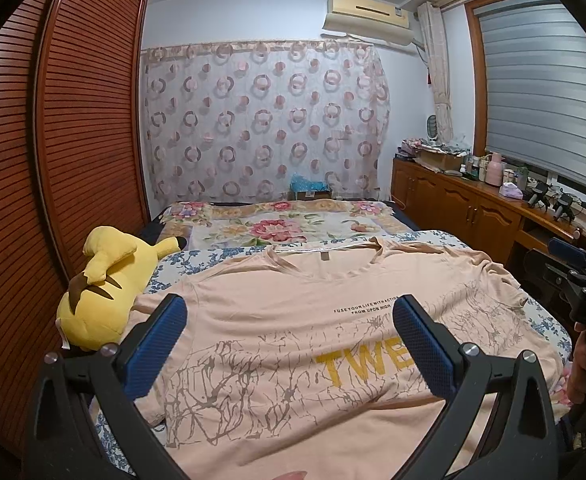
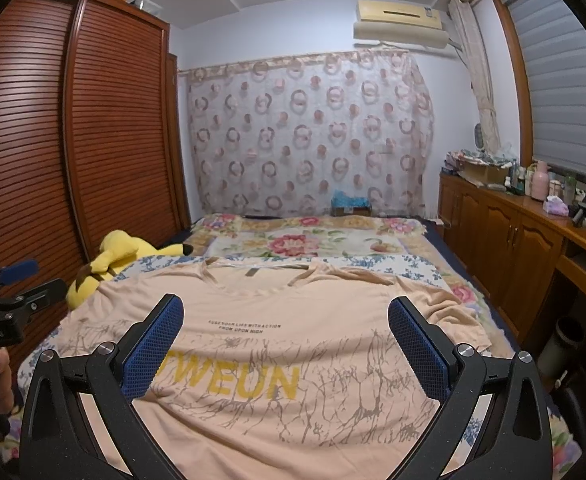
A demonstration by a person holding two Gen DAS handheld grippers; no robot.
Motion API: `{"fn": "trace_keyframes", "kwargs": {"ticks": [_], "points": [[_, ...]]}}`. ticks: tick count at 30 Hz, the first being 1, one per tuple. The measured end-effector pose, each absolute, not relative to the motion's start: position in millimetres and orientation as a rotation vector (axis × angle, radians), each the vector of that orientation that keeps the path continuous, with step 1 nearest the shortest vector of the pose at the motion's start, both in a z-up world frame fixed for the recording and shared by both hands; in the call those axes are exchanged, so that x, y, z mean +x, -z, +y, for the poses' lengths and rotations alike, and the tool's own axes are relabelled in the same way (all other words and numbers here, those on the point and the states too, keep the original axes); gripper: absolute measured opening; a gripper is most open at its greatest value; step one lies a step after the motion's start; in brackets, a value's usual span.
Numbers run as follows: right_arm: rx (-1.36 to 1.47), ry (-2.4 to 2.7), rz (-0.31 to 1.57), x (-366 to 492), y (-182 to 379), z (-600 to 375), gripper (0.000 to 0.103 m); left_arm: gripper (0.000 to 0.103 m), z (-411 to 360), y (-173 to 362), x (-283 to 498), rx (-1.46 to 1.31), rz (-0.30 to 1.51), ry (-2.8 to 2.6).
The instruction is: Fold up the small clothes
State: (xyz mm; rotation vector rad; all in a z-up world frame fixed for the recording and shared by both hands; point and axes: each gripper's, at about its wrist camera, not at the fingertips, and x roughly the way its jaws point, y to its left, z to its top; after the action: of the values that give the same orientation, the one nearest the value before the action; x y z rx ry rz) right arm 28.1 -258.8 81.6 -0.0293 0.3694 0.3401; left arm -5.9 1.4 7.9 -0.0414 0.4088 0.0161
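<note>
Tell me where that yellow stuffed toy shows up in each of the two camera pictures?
Left wrist view: the yellow plush toy lies at the left, beside the peach T-shirt, near the wardrobe.
Right wrist view: the toy sits left of centre, farther back, past the shirt's corner.
Shared landmark: the yellow lettering on the shirt.

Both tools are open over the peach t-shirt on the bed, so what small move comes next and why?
Probably lower the left tool to the left sleeve beside the yellow plush and pinch it. The peach t-shirt lies flat, front up, unfolded, and both it and the right tool are open and hold nothing.
</note>
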Motion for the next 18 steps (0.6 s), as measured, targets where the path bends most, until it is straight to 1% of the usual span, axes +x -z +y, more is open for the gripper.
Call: {"fn": "trace_keyframes", "kwargs": {"ticks": [18], "points": [[-0.026,-0.341,0.371,28.5,-81.7,-259.4,0.103,0.103,1.1,-12.8,-8.8,-0.037,0.401,-0.018]]}}
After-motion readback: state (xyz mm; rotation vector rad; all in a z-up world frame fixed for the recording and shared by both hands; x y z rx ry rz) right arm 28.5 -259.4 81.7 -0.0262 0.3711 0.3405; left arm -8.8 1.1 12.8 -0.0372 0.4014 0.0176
